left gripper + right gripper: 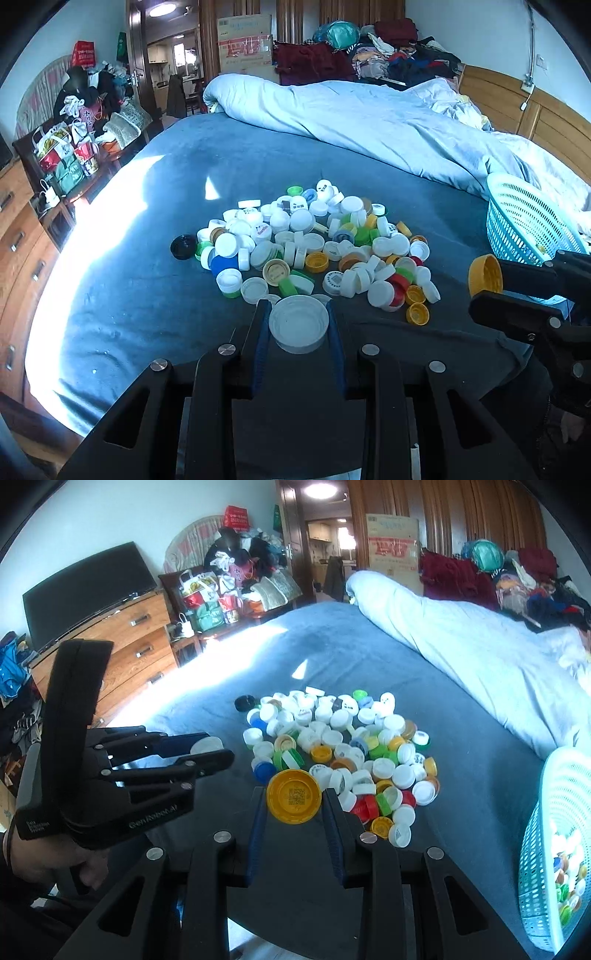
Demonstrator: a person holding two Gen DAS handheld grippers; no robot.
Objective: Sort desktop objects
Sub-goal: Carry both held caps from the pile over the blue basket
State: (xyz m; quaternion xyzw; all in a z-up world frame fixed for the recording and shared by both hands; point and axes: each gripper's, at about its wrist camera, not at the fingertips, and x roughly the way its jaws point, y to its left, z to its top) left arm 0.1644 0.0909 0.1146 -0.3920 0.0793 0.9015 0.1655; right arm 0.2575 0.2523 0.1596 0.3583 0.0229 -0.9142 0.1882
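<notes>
Holding a bottle cap in each gripper, you have both tools raised above the bed (155,206). Your left gripper (299,325) has its jaws clenched on a large white cap (299,326), open side facing the camera, pinched at its two sides between the blue pads (263,332). Your right gripper (293,801) has its jaws clenched on a large yellow cap (293,795), also open side up, with a square printed code visible inside it. In the left wrist view that same yellow cap shows at the right edge, gripped on its rim.

Beyond both grippers the pile of caps (314,251) lies on the blue-grey bedsheet, mostly white with yellow, green, red and blue ones mixed in. A lone black cap (183,246) sits just beside the pile at its left edge. The turquoise mesh basket (524,221) rests to the right of the pile, near the rumpled pale duvet (369,122), and in the right wrist view you can see sorted caps already lying inside it.

Your left hand (55,864) wraps the left tool's handle at the lower left of the right wrist view
</notes>
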